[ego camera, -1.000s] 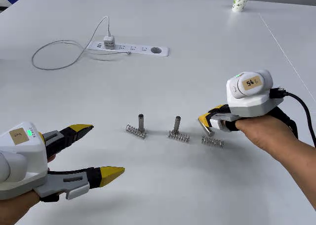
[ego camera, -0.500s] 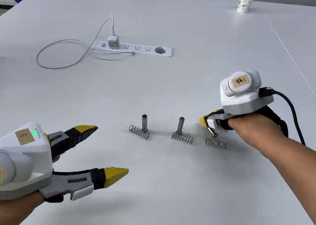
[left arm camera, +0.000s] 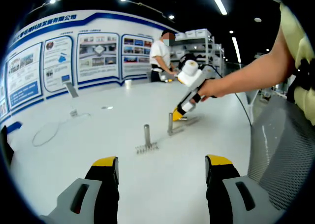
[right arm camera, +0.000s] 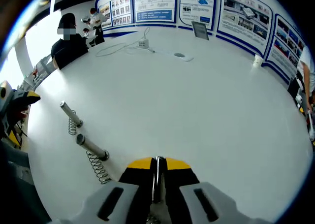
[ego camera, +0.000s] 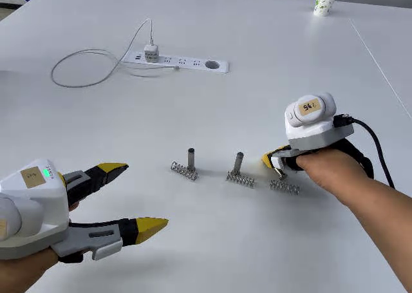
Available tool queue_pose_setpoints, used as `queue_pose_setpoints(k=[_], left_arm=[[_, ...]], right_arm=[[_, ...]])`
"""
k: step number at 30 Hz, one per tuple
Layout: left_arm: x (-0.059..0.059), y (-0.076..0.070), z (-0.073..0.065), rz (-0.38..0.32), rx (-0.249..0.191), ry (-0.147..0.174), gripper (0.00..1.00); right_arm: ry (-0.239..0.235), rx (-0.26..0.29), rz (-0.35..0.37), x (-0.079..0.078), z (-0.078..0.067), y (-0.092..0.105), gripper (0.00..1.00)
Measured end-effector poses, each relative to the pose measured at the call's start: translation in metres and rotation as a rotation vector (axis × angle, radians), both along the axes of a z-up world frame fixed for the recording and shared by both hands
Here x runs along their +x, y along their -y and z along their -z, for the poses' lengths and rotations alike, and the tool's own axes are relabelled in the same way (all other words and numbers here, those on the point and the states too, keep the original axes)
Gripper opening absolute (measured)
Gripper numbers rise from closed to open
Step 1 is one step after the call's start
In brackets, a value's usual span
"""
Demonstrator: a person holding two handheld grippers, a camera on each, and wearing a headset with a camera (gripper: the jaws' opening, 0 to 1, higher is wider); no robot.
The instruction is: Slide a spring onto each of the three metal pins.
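- right gripper (ego camera: 275,165): jaws clamped on one metal pin (right arm camera: 157,177); loose spring (ego camera: 284,187) lies just beside its tips
- left gripper (ego camera: 143,196): jaws wide apart, empty
- two upright pins (ego camera: 191,158) ahead of it, between both tools, with a base spring (ego camera: 184,171) lying by each

Left gripper (ego camera: 143,196) sits low at near left, jaws spread wide, tips pointing right. Right gripper (ego camera: 274,163) is tipped nose-down, jaws closed on a metal pin (right arm camera: 157,177) — right hand (ego camera: 329,170) wrapped behind it, forearm running in from lower right.
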State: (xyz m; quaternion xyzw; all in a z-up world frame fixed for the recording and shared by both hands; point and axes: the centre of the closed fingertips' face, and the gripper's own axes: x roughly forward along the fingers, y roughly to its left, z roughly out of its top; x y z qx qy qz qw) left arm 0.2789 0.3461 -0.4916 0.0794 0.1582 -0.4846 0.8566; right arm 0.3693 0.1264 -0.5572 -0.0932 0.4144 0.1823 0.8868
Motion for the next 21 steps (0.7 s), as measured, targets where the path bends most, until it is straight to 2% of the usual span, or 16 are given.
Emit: queue_pose_setpoints(k=[8,13,16,21], left_arm=[[0.001,0.002,-0.001,0.004,-0.002,0.002,0.73],[0.001,0.0,-0.001,0.004,0.0,0.004,0.72],[0.001,0.0,-0.002,0.002,-0.004,0.005,0.72],[0.0,0.002,-0.003,0.009,-0.006,0.009,0.71]], right_arm=[[-0.002,-0.001,0.013,0.001,0.001,0.002,0.09],[0.041,0.028,0.015,0.003,-0.015,0.002,0.09],[0.062,0.049,0.022,-0.002,-0.024,0.001,0.09],[0.098,0.048,0.015,-0.012,-0.035,0.001,0.09]])
